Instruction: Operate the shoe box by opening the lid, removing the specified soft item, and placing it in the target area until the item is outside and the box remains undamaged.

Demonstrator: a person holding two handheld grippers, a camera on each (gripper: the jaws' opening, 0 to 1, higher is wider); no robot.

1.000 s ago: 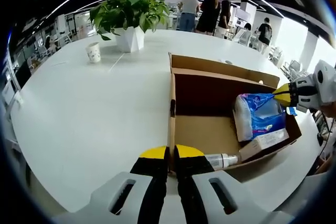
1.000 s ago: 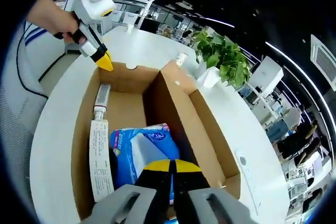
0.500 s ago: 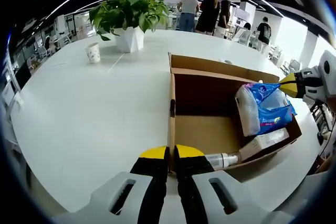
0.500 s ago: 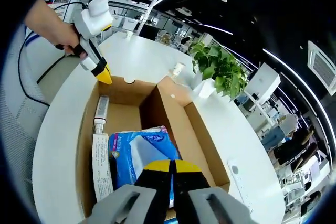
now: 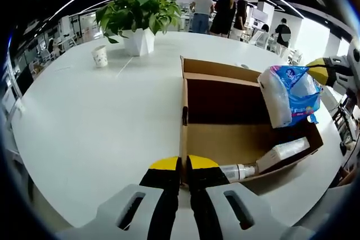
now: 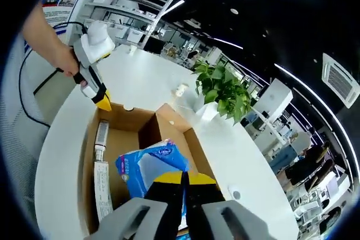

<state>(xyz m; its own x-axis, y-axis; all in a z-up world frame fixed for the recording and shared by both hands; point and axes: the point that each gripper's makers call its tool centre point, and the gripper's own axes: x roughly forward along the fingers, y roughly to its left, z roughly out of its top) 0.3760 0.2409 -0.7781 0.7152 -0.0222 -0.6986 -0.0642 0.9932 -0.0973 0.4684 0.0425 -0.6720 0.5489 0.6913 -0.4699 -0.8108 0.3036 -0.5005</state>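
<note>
An open brown shoe box [image 5: 236, 117] lies on the white table, its lid flap folded out at the back. My left gripper [image 5: 184, 164] is shut on the box's near wall edge. My right gripper [image 6: 184, 179] is shut on a blue and white soft pack [image 6: 151, 164], which hangs above the box opening. From the left gripper view the pack [image 5: 288, 95] hangs over the box's right end, with the right gripper [image 5: 322, 72] beside it. The left gripper [image 6: 103, 100] shows at the box's far corner in the right gripper view. A white tube box [image 5: 284, 152] and a small bottle [image 5: 236, 171] lie inside the box.
A potted plant [image 5: 138, 18] in a white pot and a paper cup [image 5: 100, 56] stand at the far side of the table [image 5: 90, 122]. Several people stand beyond the table's far edge. A person's hand [image 6: 62, 60] holds the left gripper.
My right gripper has lifted the blue pack up from the box floor to above the rim. The left gripper has stayed on the box wall.
</note>
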